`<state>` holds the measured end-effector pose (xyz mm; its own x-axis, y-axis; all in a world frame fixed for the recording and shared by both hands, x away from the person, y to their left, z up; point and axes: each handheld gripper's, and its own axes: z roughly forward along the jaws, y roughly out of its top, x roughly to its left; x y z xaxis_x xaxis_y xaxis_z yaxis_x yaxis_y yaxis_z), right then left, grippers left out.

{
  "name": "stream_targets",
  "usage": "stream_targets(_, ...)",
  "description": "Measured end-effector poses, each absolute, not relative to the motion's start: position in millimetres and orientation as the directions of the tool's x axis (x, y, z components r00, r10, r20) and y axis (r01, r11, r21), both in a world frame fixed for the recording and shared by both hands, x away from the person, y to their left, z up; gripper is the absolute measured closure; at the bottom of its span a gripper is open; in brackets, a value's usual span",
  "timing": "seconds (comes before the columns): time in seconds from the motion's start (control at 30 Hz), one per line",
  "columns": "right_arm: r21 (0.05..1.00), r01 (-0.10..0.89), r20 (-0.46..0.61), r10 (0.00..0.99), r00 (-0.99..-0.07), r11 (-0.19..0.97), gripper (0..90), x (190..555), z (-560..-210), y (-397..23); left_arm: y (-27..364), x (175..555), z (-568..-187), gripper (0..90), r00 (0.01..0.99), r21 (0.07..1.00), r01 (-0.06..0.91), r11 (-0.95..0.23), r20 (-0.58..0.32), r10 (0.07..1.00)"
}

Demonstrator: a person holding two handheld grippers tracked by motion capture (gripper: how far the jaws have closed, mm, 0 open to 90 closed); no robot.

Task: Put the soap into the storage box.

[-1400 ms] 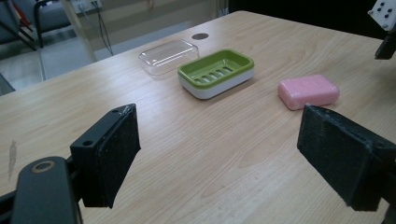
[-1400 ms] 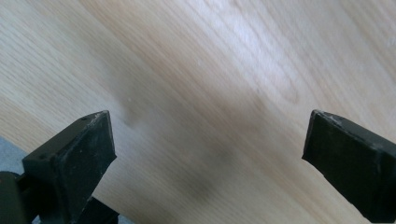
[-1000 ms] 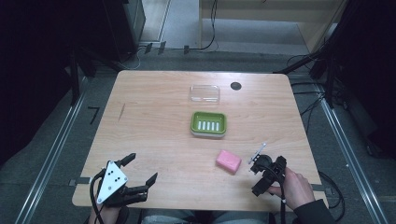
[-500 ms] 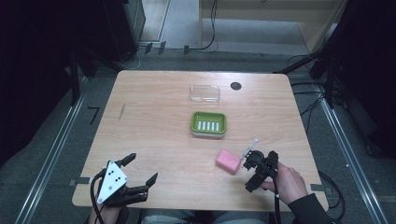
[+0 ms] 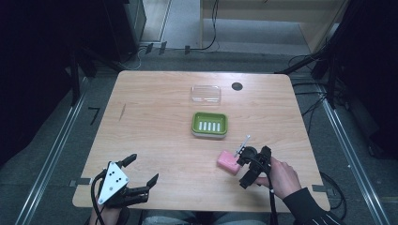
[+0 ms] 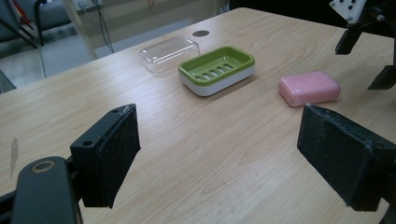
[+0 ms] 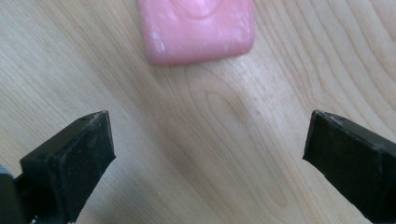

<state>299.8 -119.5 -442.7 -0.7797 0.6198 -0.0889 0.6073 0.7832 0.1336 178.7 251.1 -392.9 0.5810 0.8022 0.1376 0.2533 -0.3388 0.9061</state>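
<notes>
A pink soap bar (image 5: 228,162) lies on the wooden table (image 5: 155,122), right of the middle and near the front. My right gripper (image 5: 243,169) hovers just right of the bar and tilts down over it, open. In the right gripper view the soap bar (image 7: 198,28) lies ahead of the spread jaws of the right gripper (image 7: 208,154), not between them. A green soap dish (image 5: 209,124) stands empty at mid-table, with a clear lid (image 5: 205,93) behind it. My left gripper (image 5: 142,169) rests open at the front left. In its view, the left gripper (image 6: 229,158) is open, with the soap bar (image 6: 309,87), dish (image 6: 217,70) and lid (image 6: 169,53) beyond.
A small dark round spot (image 5: 237,86) marks the table near the far right. The table's front edge runs close under both grippers. Bare wood spans the left half. Dark stands and cables surround the table on the floor.
My right gripper has moved left and slightly forward, closing in on the pink soap bar. The left gripper has stayed in place.
</notes>
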Motion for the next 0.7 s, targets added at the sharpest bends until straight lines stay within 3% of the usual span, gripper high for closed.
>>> stream_targets(0.7,0.153,0.532,-0.099,0.548,-0.83,0.833,1.4,312.7,-431.9,-86.3,251.3,178.5,-393.0,13.9,0.58,0.906,0.254,-0.338,0.137,0.803)
